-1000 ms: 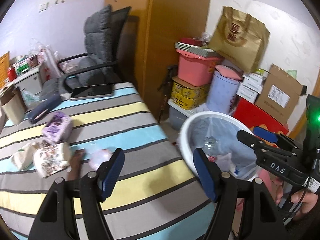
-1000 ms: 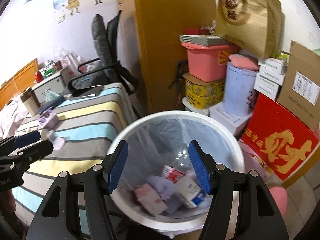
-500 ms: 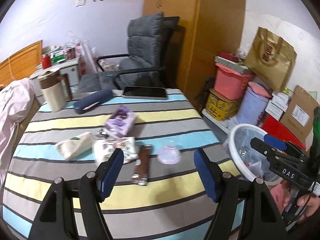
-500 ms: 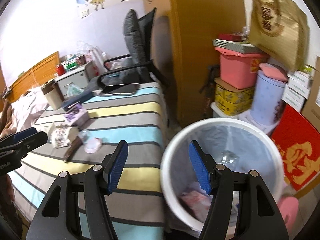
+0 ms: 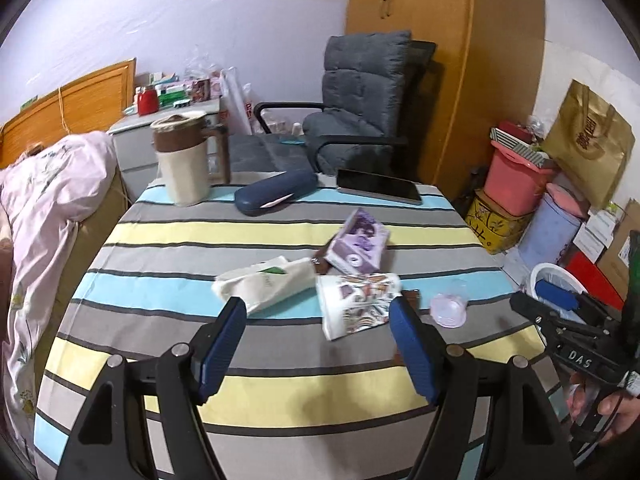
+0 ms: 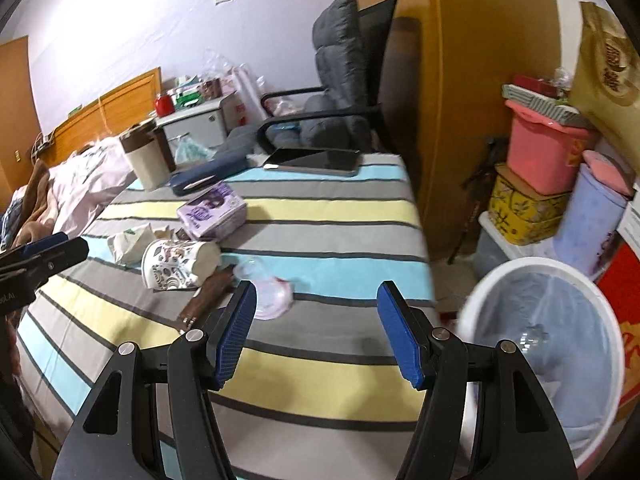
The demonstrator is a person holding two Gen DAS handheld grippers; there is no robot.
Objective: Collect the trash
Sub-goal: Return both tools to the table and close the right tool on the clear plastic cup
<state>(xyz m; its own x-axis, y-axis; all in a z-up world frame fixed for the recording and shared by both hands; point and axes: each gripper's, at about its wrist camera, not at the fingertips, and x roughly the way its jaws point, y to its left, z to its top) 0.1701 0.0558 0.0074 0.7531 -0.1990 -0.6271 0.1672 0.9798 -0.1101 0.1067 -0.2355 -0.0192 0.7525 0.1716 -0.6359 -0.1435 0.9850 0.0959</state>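
Trash lies on the striped table (image 5: 280, 392): a crumpled white tissue pack (image 5: 264, 283), a patterned paper cup (image 5: 358, 304) on its side, a purple carton (image 5: 358, 246), a brown wrapper (image 6: 206, 298) and a clear plastic lid (image 5: 448, 310). The cup (image 6: 178, 264), carton (image 6: 212, 210) and lid (image 6: 268, 288) also show in the right wrist view. My left gripper (image 5: 318, 346) is open and empty, above the table short of the cup. My right gripper (image 6: 316, 330) is open and empty, just right of the lid. The white lined bin (image 6: 548, 344) stands on the floor at right.
A beige jug (image 5: 184, 164), a blue case (image 5: 276, 196) and a tablet (image 5: 378, 190) sit at the table's far edge. A grey chair (image 5: 356, 108) stands behind. Stacked boxes and tubs (image 5: 516, 188) fill the right corner. A bed (image 5: 44, 200) lies left.
Both grippers have swung left, away from the bin and over the table. The trash pile now lies ahead of the left gripper. Both stay open.
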